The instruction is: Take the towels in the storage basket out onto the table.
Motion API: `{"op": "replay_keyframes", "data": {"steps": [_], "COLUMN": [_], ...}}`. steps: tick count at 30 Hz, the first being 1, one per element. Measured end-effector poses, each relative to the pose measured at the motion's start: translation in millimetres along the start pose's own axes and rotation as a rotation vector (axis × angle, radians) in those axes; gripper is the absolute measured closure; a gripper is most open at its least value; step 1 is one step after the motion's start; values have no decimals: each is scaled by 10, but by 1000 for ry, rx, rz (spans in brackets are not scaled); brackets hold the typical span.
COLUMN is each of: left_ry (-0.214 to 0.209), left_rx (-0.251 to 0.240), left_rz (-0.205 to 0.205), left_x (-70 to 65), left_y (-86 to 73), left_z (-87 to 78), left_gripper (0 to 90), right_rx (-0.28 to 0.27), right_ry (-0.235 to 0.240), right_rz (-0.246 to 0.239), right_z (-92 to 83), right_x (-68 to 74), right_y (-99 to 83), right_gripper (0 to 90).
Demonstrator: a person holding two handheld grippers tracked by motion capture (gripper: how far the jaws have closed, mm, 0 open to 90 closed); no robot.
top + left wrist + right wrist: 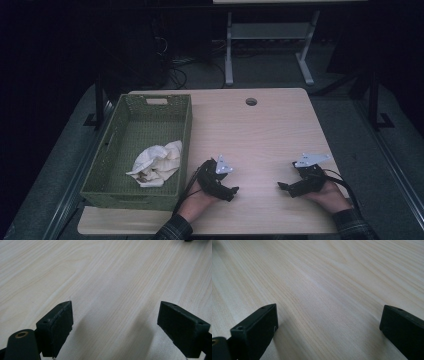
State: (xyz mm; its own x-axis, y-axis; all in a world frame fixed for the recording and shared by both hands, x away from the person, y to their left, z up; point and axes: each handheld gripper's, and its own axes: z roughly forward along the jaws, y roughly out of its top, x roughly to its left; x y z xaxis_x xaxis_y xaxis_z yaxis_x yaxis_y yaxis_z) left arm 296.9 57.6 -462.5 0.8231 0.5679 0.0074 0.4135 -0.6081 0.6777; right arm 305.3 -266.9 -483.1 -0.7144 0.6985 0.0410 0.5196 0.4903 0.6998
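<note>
Both the left tool (231, 192) and right tool (284, 187) are held wide on the pale wood surface (260, 135); a dark room is seen behind.

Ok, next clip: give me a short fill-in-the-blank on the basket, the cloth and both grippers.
1. The white cloth lies inside the green ____.
2. The basket stands on the ____ side of the table, seen from the high view.
3. The jaws of the left gripper stand ____, with bare wood between them.
4. The right gripper holds ____.

Missing words: basket; left; open; nothing
</note>
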Motion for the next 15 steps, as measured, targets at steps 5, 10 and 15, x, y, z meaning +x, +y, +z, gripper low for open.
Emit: {"op": "replay_keyframes", "data": {"steps": [5, 10, 15], "left_ry": [2, 4, 11], "left_rx": [2, 2, 7], "left_rz": [0, 8, 11], "left_x": [3, -5, -13], "left_y": [30, 69, 105], "left_z": [-18, -46, -83], "left_gripper": [126, 126, 126], "right_rx": [0, 0, 0], "right_ry": [0, 0, 0], "right_rz": [0, -1, 0], "right_z": [0, 0, 0], "right_x": [0, 0, 0], "right_y": [0, 0, 0], "right_gripper": [12, 12, 12]}}
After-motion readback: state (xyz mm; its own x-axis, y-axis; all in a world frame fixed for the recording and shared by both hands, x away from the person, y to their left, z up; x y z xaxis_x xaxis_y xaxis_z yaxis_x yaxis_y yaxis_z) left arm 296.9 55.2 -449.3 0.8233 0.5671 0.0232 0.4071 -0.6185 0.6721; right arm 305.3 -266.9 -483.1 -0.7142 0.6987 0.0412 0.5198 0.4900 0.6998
